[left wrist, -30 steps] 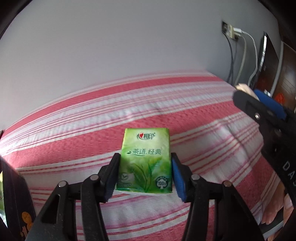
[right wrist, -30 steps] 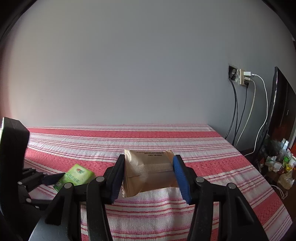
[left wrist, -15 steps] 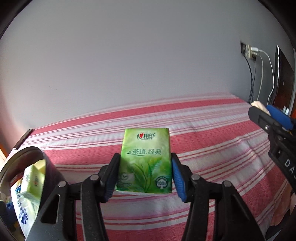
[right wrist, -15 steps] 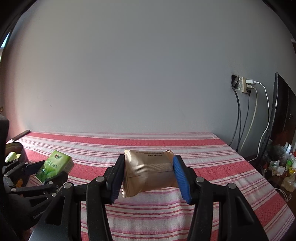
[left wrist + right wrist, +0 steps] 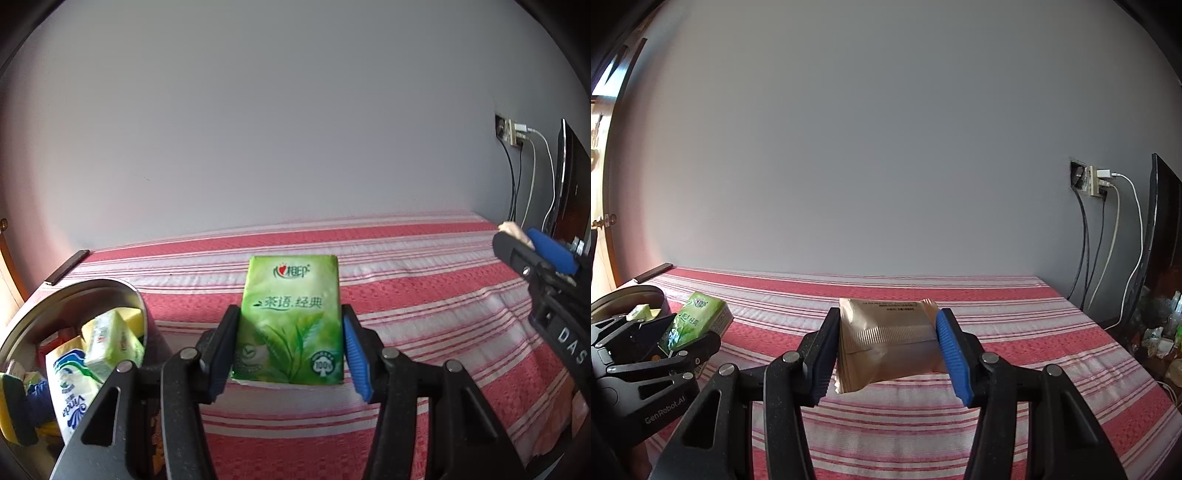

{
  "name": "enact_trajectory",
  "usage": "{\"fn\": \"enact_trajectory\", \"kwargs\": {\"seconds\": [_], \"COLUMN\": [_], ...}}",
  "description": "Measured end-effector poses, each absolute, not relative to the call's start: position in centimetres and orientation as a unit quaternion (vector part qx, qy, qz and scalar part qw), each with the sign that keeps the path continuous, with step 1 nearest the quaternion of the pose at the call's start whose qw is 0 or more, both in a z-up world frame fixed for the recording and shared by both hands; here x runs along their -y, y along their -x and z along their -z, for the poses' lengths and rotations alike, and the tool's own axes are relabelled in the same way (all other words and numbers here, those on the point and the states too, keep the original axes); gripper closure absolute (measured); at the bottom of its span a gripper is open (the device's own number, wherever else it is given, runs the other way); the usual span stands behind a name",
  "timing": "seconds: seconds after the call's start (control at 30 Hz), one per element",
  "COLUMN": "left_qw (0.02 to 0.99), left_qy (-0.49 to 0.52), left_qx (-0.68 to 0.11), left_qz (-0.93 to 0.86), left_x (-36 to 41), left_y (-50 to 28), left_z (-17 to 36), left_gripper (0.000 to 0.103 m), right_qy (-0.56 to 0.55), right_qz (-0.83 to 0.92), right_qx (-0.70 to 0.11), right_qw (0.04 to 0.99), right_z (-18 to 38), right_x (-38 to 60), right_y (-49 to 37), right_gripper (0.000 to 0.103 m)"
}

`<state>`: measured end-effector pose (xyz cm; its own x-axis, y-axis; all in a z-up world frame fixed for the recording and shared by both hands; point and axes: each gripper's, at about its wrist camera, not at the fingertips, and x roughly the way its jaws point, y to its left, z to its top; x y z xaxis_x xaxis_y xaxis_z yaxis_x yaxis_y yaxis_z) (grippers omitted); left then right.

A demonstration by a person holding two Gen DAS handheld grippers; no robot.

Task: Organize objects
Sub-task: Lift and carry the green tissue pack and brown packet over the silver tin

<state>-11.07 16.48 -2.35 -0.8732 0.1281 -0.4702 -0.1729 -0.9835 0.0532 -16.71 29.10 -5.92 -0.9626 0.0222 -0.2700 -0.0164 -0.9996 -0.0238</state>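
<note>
Transport step, by the look of it: both loads lifted clear of the striped bed (image 5: 424,295) and headed for the round metal tin (image 5: 138,295) at the bed's left end. Left gripper (image 5: 288,354) clamped at part width on a green tissue pack (image 5: 291,321), pads pressing both long sides, pack upright and above the bedspread, just right of the tin. Right gripper (image 5: 886,358) likewise closed part-way on a tan foil packet (image 5: 886,343), held further right and well apart from the tin. Tin already crowded with other tissue packs (image 5: 110,343) and small items. Next, probably: swing the green pack over the tin's open mouth, lower into a free gap, then release; tan packet afterwards, keeping clear of the left gripper.
</note>
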Motion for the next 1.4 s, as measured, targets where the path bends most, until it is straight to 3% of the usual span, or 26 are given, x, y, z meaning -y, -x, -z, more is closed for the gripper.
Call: {"fn": "enact_trajectory", "kwargs": {"seconds": [1.4], "left_qw": [0.029], "left_qy": [0.174], "left_qx": [-0.009], "left_qz": [-0.984], "left_x": [-7.5], "left_y": [6.1], "left_z": [1.1], "left_gripper": [0.050], "right_qy": [0.115], "right_qz": [-0.988], "right_qx": [0.059], "right_qw": [-0.084], "right_z": [5.8], "right_x": [-20.1], "right_y": [15.1], "right_gripper": [0.048]}}
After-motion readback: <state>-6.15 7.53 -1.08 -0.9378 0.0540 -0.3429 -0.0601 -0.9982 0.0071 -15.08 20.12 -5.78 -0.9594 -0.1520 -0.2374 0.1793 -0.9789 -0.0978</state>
